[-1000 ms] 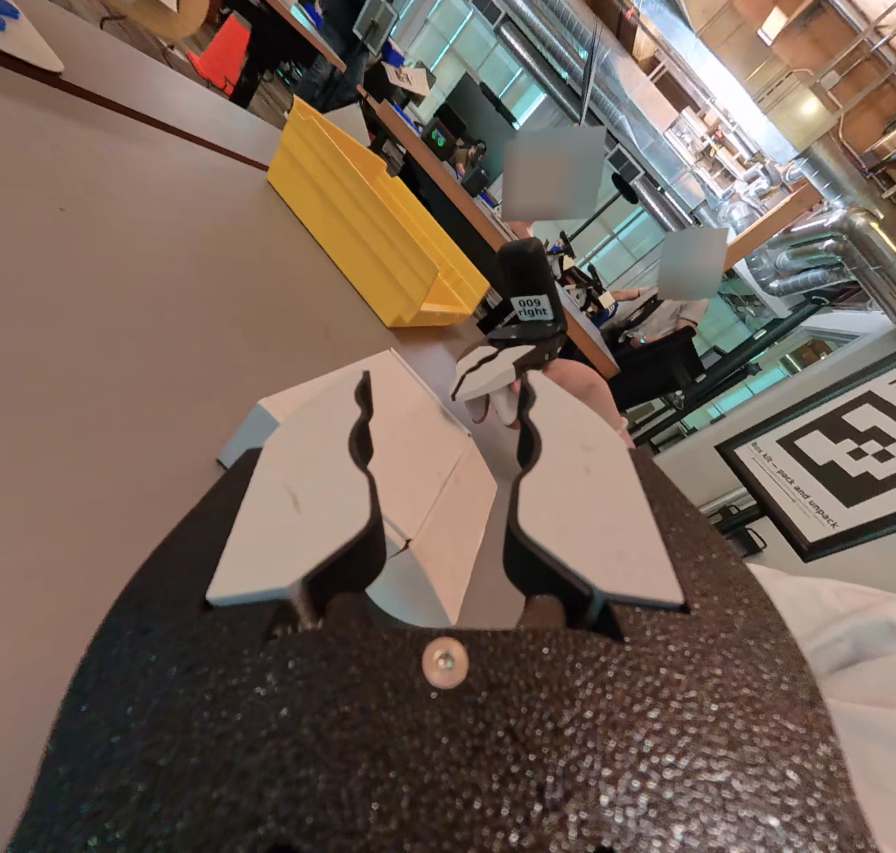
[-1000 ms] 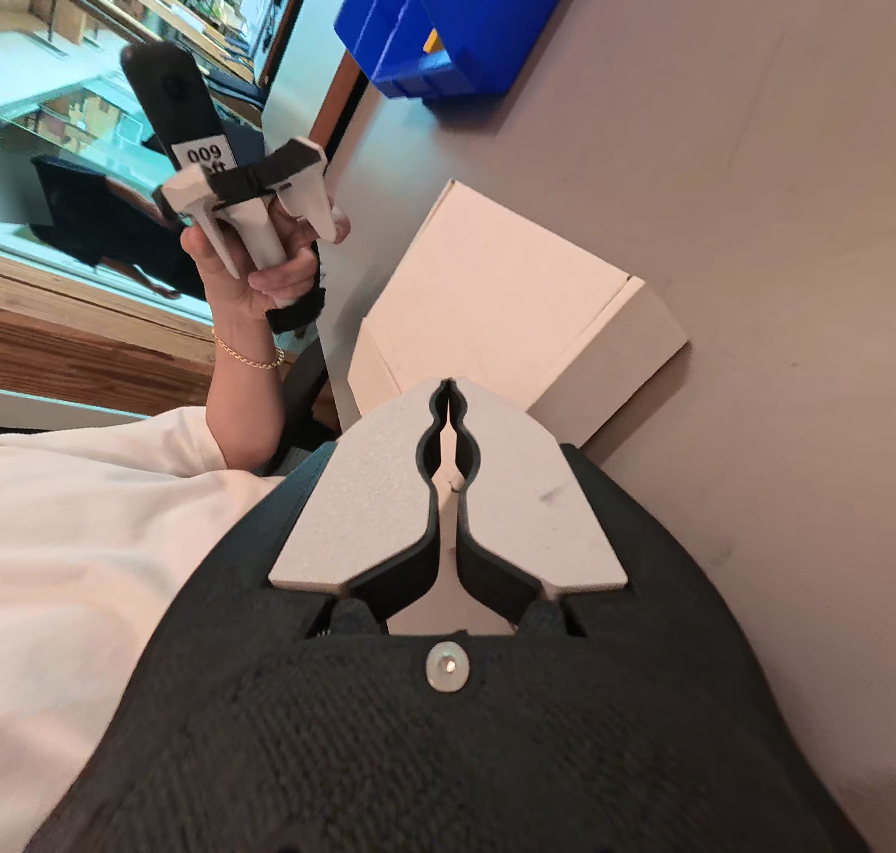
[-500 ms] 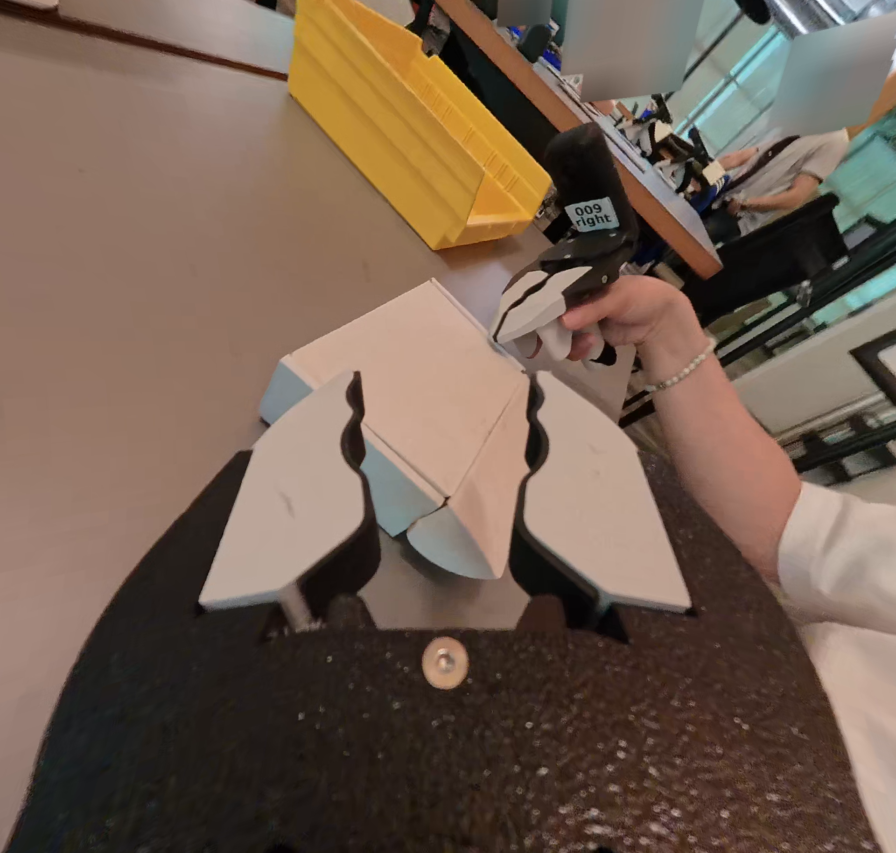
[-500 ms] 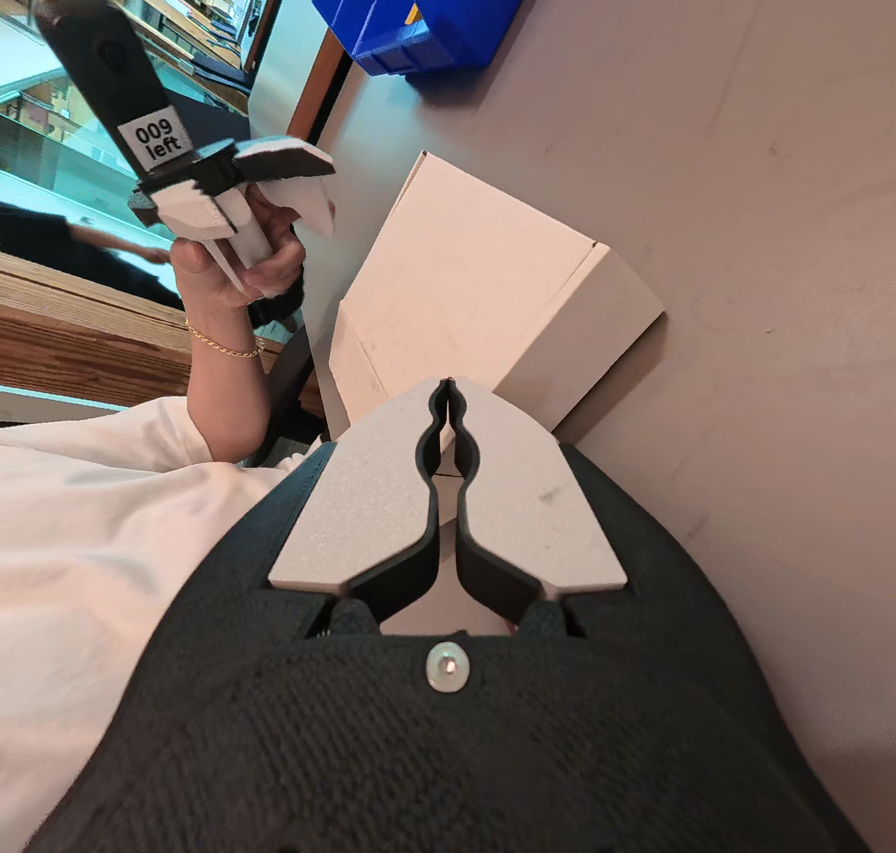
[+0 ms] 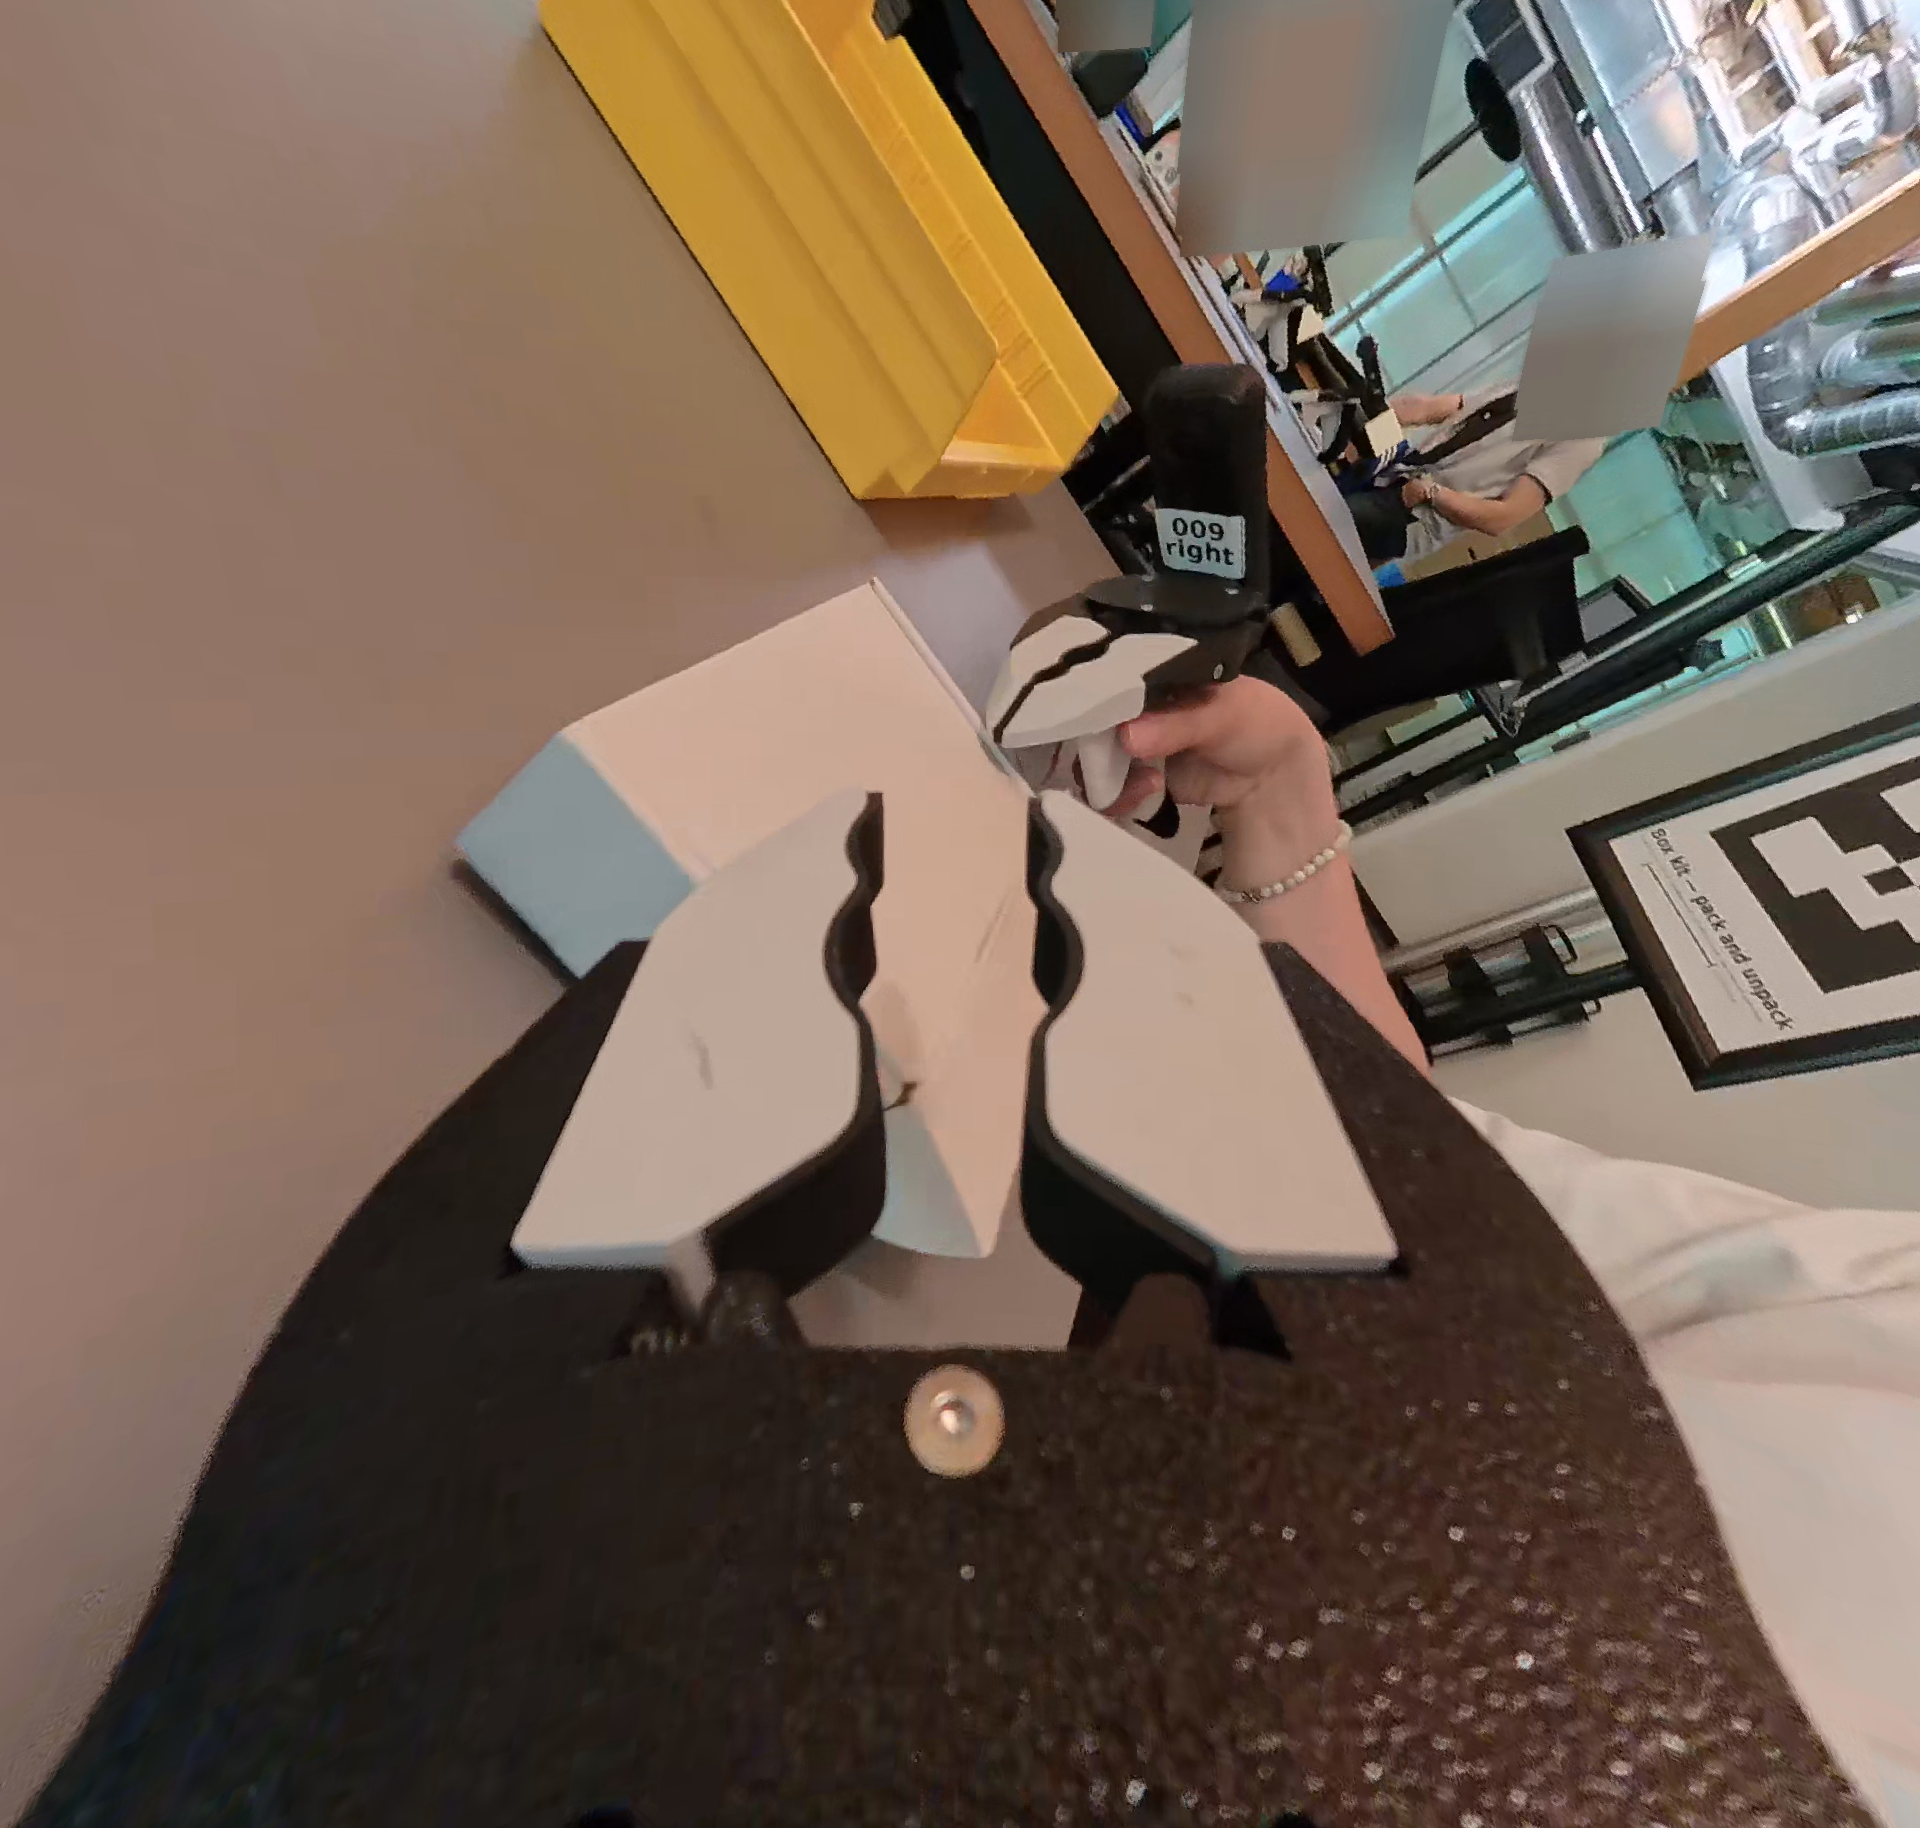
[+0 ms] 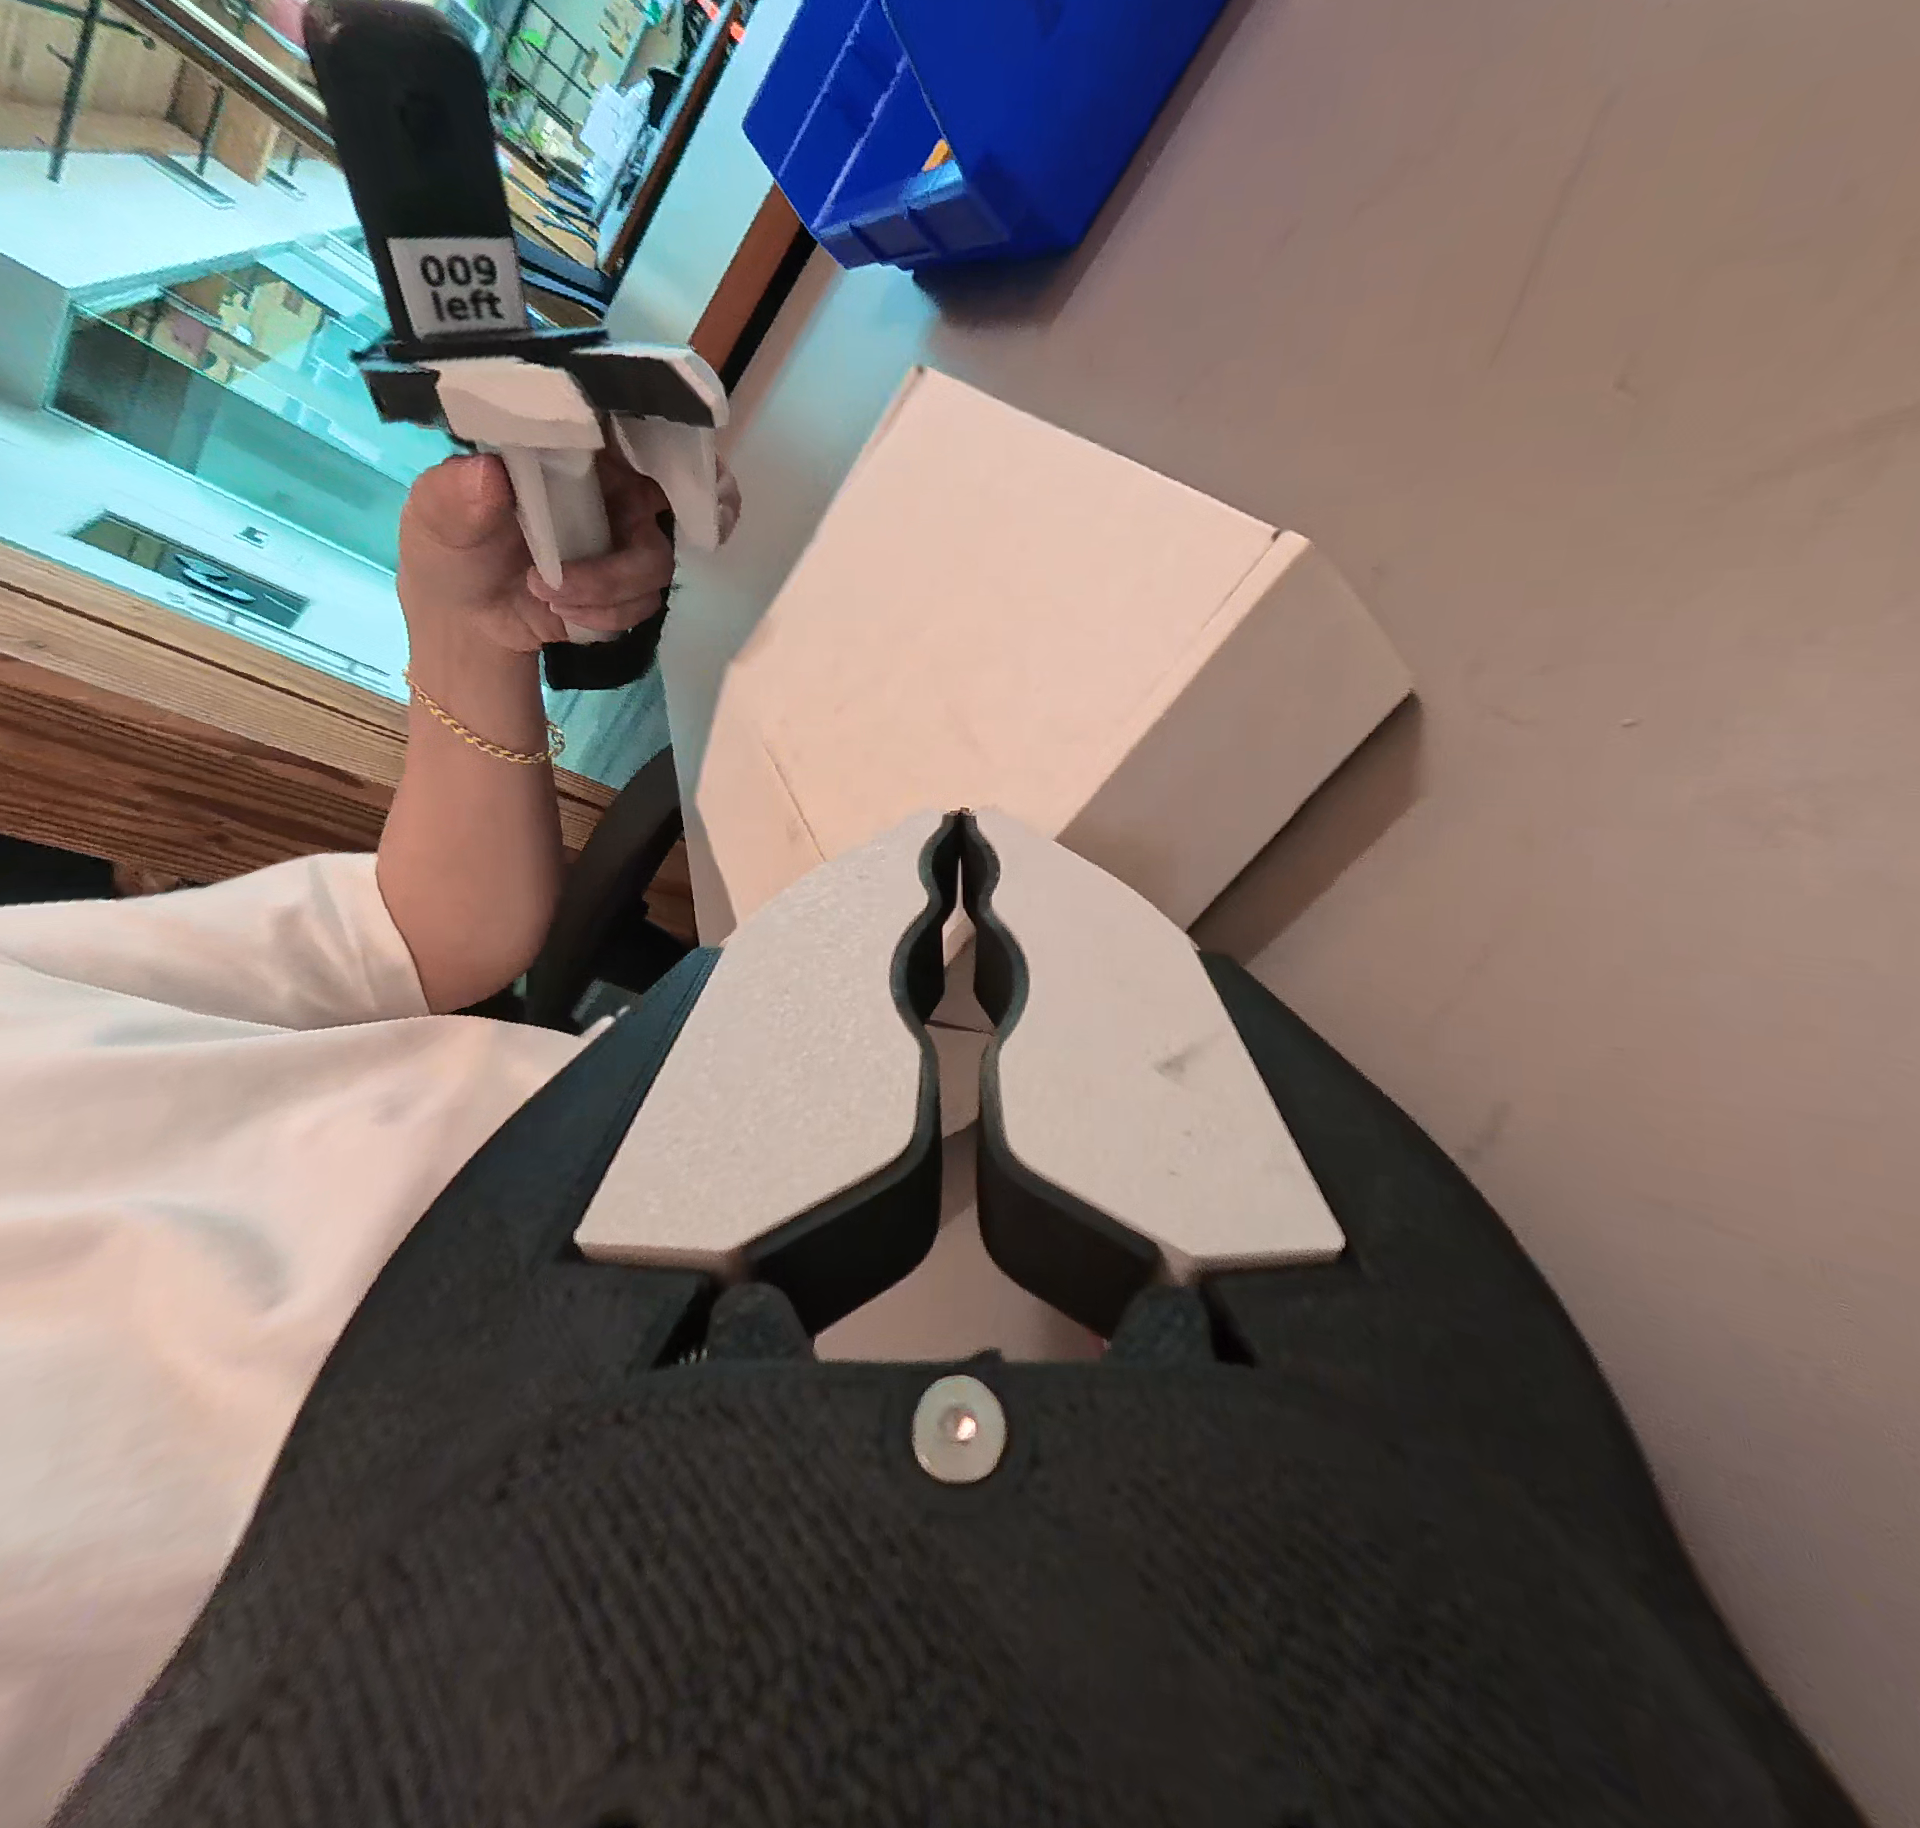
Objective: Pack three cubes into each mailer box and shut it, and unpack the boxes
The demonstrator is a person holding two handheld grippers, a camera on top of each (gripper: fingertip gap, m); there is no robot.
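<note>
A closed white mailer box (image 6: pixel 1018 635) lies on the grey table near its edge; it also shows in the left wrist view (image 5: pixel 769 739). No cubes show. My left gripper (image 5: pixel 956 817) is open with a narrow gap, held above the box's near corner, and part of the box shows between its fingers. In the right wrist view the left gripper (image 6: pixel 582 407) hangs in the air beside the box, apart from it. My right gripper (image 6: pixel 961 822) is shut and empty over the box's near end. In the left wrist view the right gripper (image 5: pixel 1081 698) sits by the box's far right corner.
A yellow bin (image 5: pixel 831 220) stands on the table beyond the box. A blue bin (image 6: pixel 997 85) stands at the other end. A framed sign with a black-and-white marker (image 5: pixel 1766 895) is off the table edge. The person's white sleeve (image 6: pixel 208 1103) lies close by. The left gripper's tips are roughly 15 cm from the right gripper's.
My left gripper's fingers have come closer together and it has swung down toward the box. My right gripper has stayed shut and shifted only slightly over the box.
</note>
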